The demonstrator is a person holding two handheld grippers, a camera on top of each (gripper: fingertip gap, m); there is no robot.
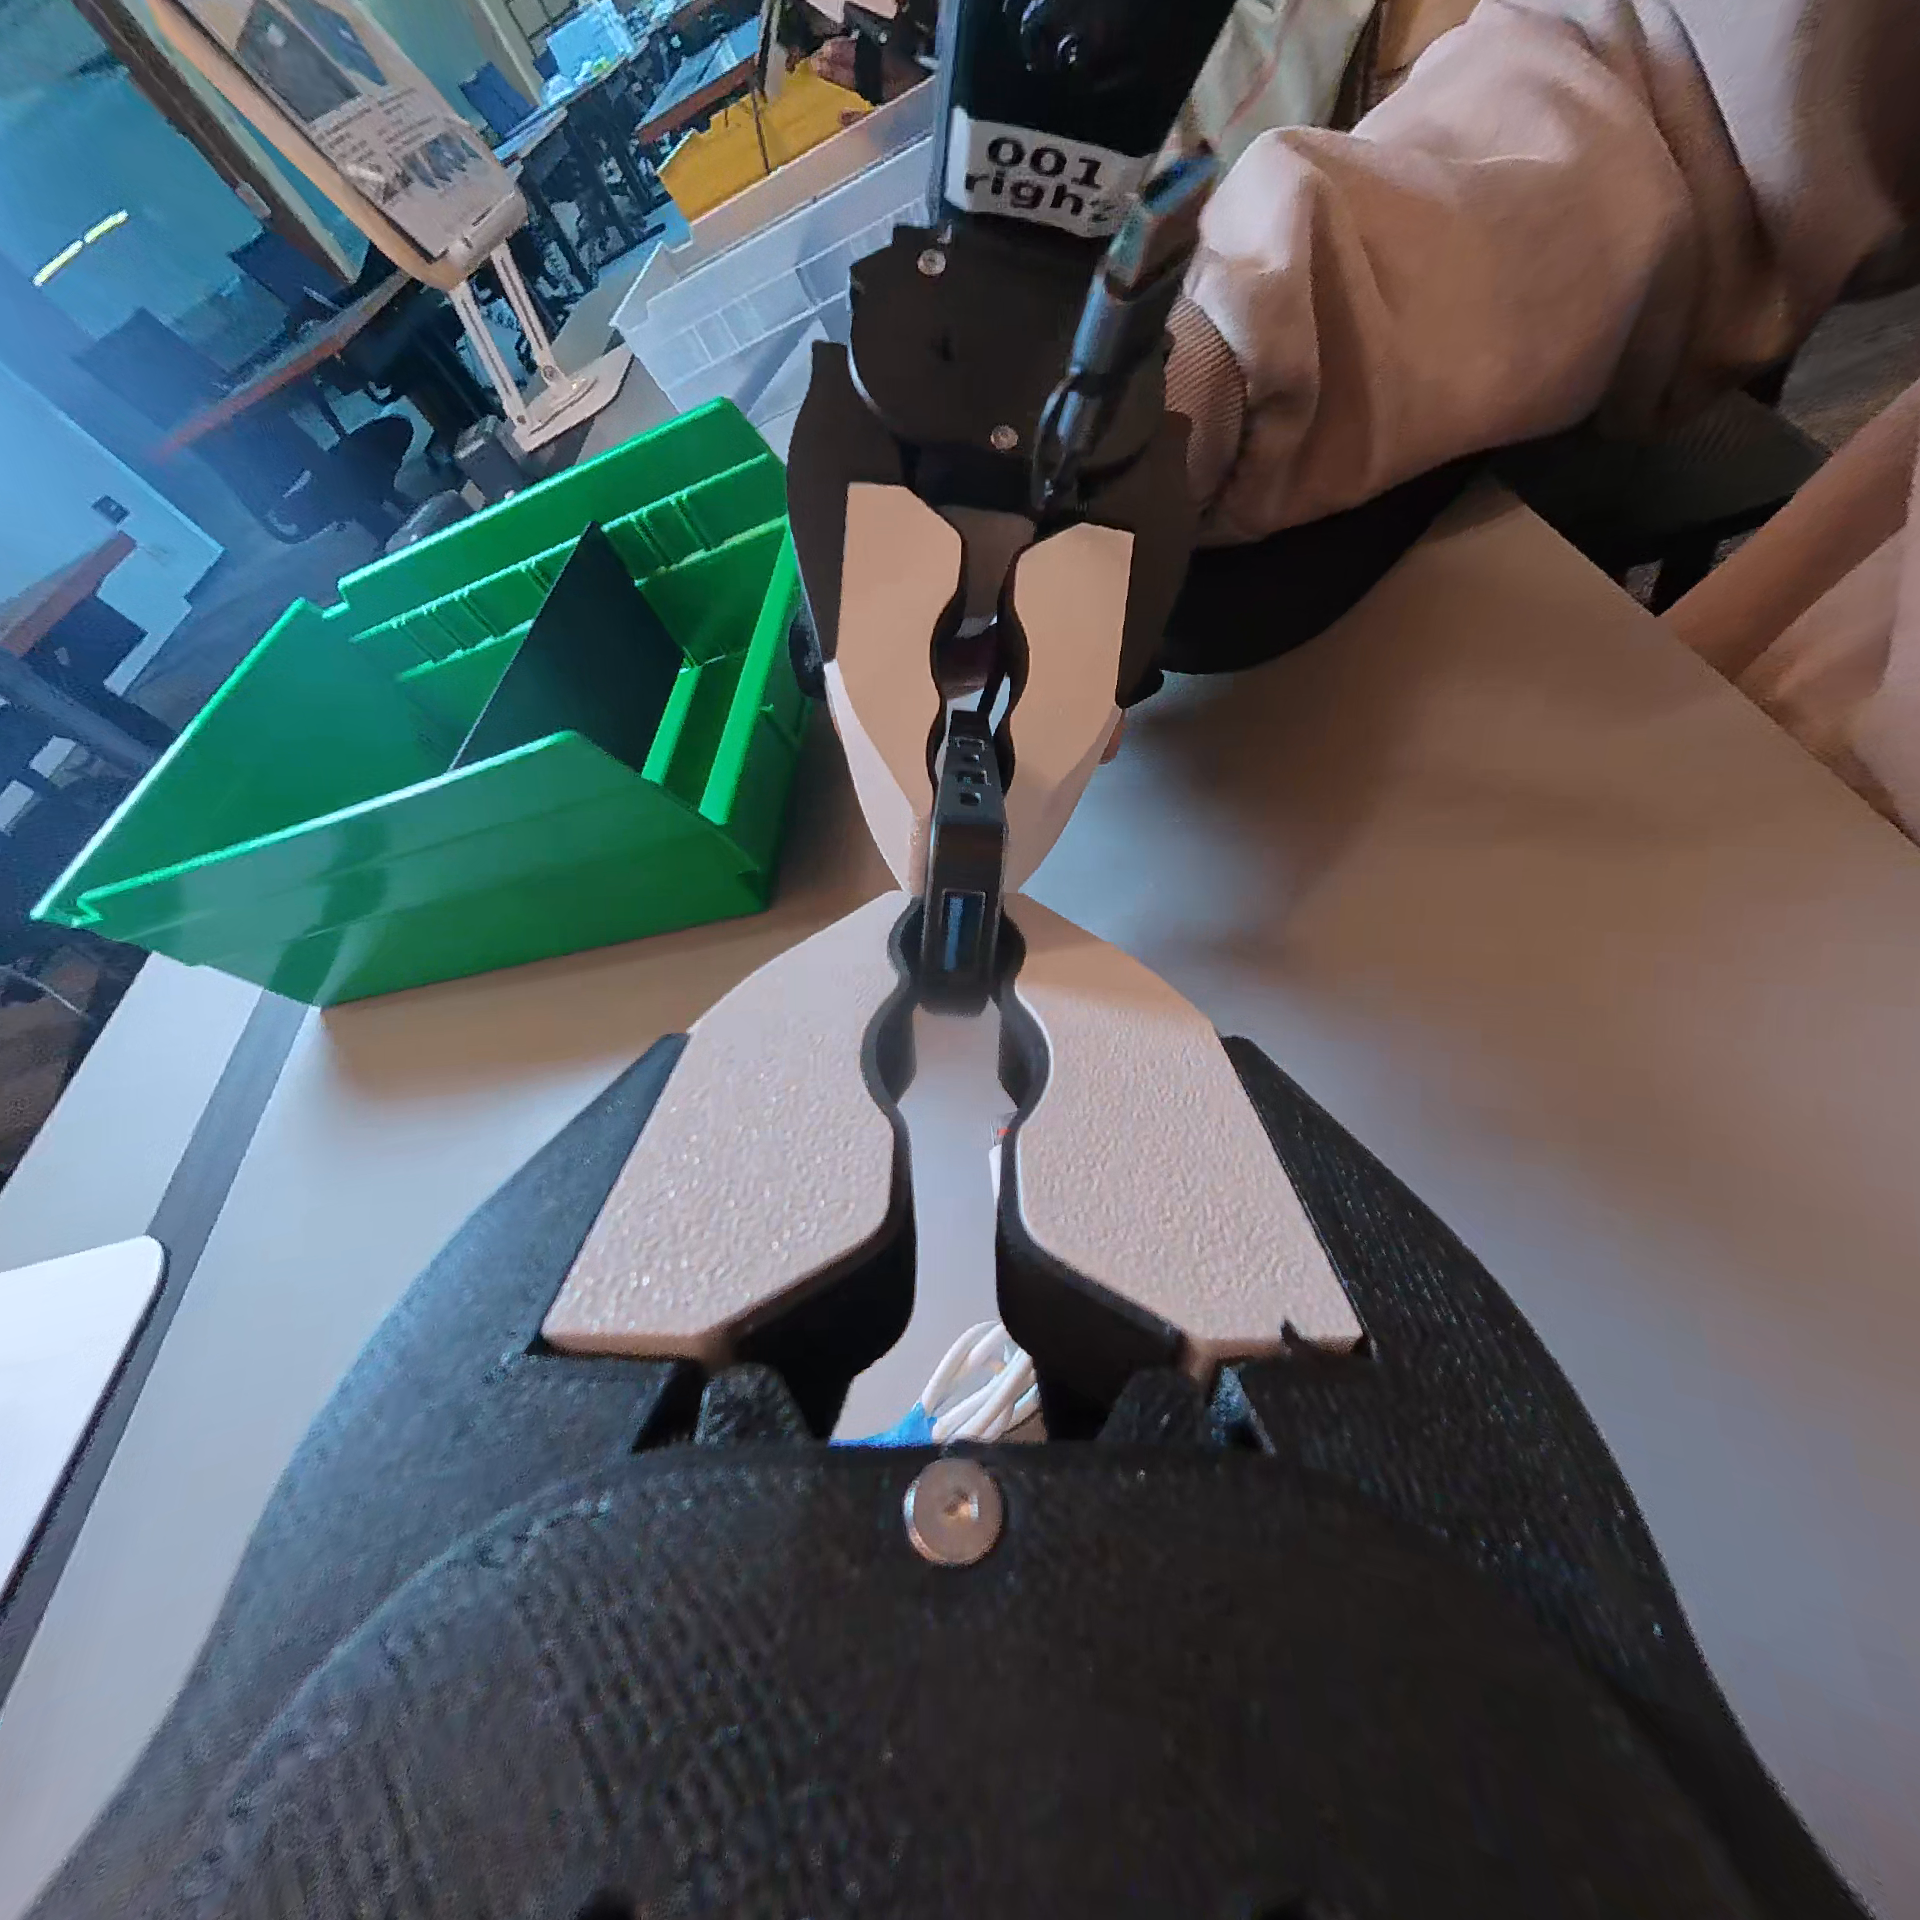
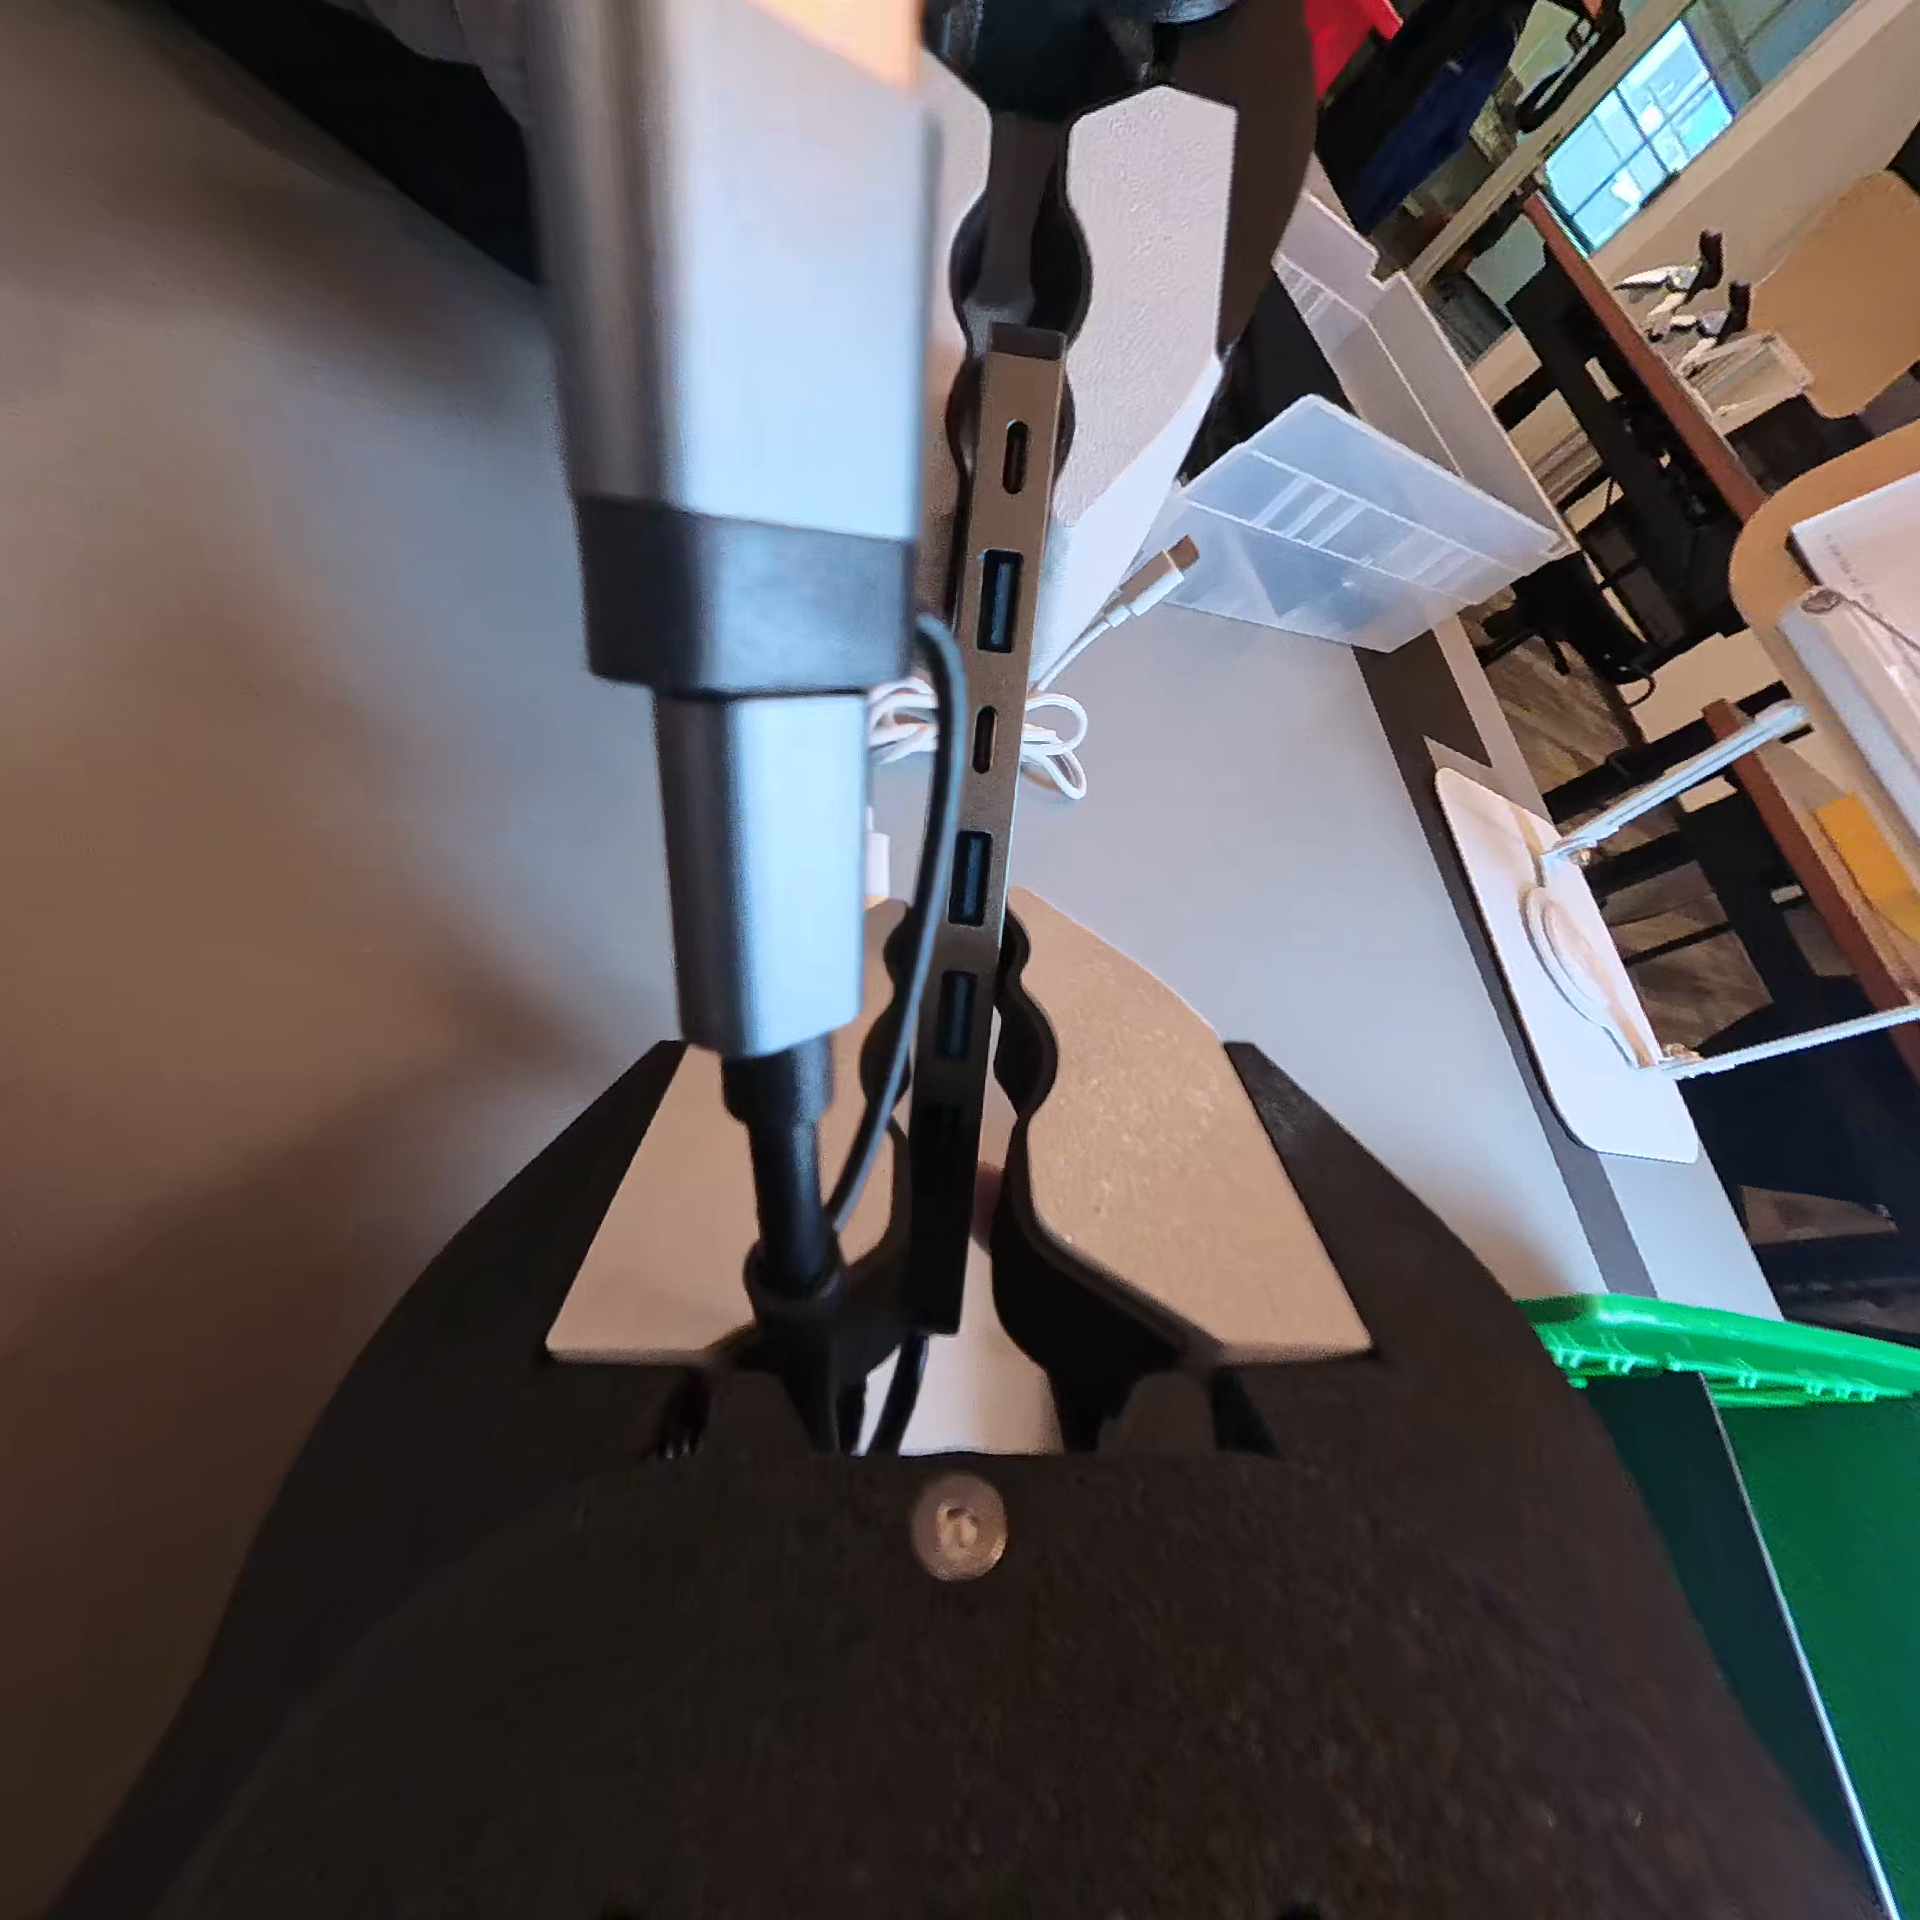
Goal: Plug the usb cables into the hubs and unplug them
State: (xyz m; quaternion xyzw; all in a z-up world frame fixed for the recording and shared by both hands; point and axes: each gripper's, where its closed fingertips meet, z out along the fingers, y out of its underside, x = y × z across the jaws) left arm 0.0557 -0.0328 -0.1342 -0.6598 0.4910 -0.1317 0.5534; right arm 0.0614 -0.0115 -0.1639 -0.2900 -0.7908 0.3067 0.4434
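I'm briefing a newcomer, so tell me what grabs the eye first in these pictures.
The dark USB hub, clamped at both ends between the left hand-held gripper and the right hand-held gripper, held above the table. Next, the bright green bin beside them, and a white cable coiled on the table beneath the hub.

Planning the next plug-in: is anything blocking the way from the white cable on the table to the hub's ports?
Partly. The silver plug hangs close beside the port side of the hub, and a thin black cord runs along that edge. The left gripper and right gripper clamp its ends.
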